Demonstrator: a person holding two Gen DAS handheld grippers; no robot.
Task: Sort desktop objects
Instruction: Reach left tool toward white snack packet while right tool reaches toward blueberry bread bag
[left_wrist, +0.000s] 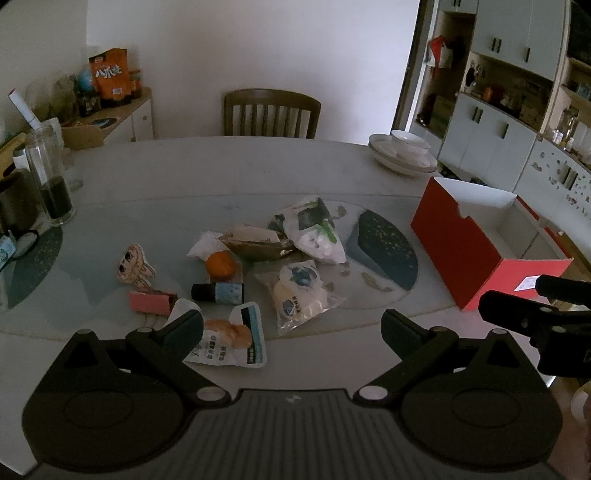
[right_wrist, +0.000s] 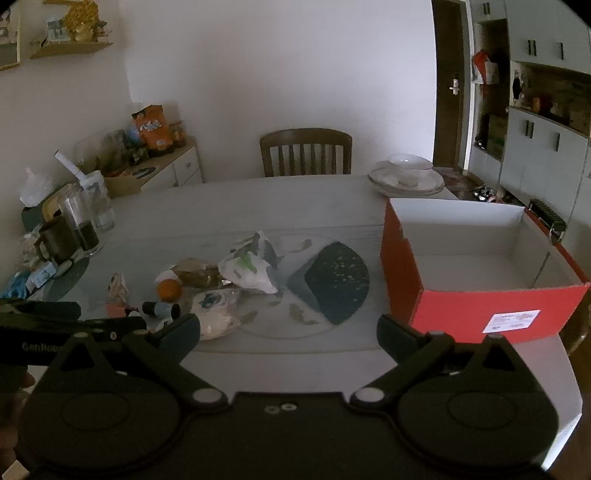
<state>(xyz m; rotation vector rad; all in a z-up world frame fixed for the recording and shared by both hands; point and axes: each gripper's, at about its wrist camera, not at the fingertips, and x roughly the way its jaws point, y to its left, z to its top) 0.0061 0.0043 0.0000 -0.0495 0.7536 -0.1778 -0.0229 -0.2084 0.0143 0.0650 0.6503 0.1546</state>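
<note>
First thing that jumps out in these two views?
The open red box, white inside with nothing visible in it, at the table's right edge. Left of it, mid-table, a heap of snack packets around an orange. Both the left gripper and the right gripper hover open, holding nothing.

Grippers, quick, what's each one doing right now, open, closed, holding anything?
Left gripper: jaws open, holding nothing, above the snack packets.
Right gripper: jaws open, holding nothing, near the red box.
</note>
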